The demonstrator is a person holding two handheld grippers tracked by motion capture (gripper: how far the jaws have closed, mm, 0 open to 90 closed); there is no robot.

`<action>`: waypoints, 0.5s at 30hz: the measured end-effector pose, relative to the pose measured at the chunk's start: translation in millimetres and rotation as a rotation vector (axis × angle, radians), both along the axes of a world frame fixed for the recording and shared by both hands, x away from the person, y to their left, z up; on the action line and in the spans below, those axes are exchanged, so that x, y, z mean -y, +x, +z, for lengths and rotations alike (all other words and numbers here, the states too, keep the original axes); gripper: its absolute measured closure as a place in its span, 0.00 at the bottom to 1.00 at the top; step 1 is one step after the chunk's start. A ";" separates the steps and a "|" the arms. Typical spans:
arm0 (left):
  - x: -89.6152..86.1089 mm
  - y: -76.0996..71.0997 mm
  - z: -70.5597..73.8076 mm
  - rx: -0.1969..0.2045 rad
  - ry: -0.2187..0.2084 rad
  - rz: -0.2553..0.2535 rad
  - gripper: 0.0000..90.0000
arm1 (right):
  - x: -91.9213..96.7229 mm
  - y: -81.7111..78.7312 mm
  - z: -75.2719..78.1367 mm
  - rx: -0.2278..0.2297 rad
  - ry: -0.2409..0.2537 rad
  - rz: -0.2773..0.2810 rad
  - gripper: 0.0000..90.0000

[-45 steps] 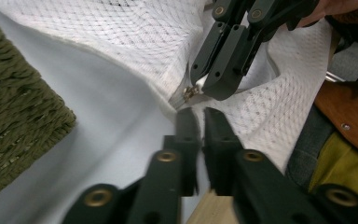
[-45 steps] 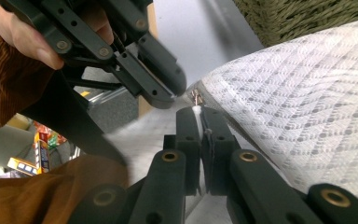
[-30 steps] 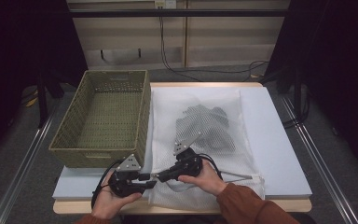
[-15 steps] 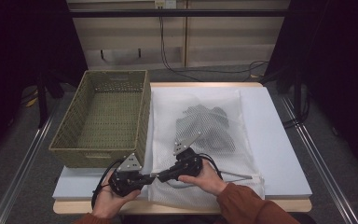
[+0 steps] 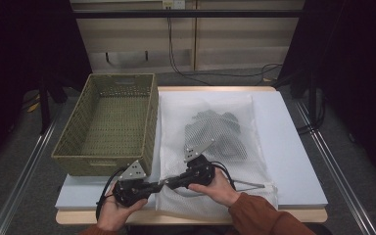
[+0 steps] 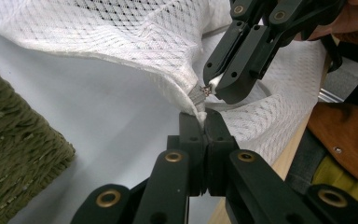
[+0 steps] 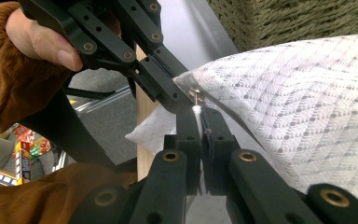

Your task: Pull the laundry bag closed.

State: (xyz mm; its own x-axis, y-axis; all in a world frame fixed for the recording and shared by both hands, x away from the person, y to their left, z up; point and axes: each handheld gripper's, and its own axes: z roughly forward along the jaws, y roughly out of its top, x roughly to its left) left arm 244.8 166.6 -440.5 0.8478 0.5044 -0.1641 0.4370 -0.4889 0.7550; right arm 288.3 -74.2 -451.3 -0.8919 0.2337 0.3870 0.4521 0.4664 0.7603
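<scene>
Mesh bag (image 5: 215, 142) corner pinched between left gripper (image 6: 204, 122), right gripper (image 7: 198, 115), tips meeting

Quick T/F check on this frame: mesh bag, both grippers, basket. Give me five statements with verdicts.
1. Both grippers pinch the white mesh bag at its near left corner. True: the left gripper and the right gripper are each shut on the fabric there.
2. The woven basket holds folded clothes. False: it is empty.
3. Something dark lies inside the mesh bag. True: a dark item shows through the mesh.
4. The basket stands to the right of the bag. False: it stands to its left.
5. The left gripper's fingers are wide open. False: they are closed on the fabric.
</scene>
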 end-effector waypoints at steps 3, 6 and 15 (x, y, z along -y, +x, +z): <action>0.3 0.8 -1.1 -0.002 0.008 -0.001 0.98 | -1.0 1.0 -0.7 -0.004 -0.012 -0.011 0.98; -1.0 0.1 0.0 0.001 0.004 0.006 0.99 | -1.5 1.5 -2.6 -0.005 -0.023 -0.014 0.98; 0.5 -0.3 0.4 0.000 0.000 0.002 0.99 | 2.2 0.4 -2.7 -0.003 -0.042 -0.021 0.98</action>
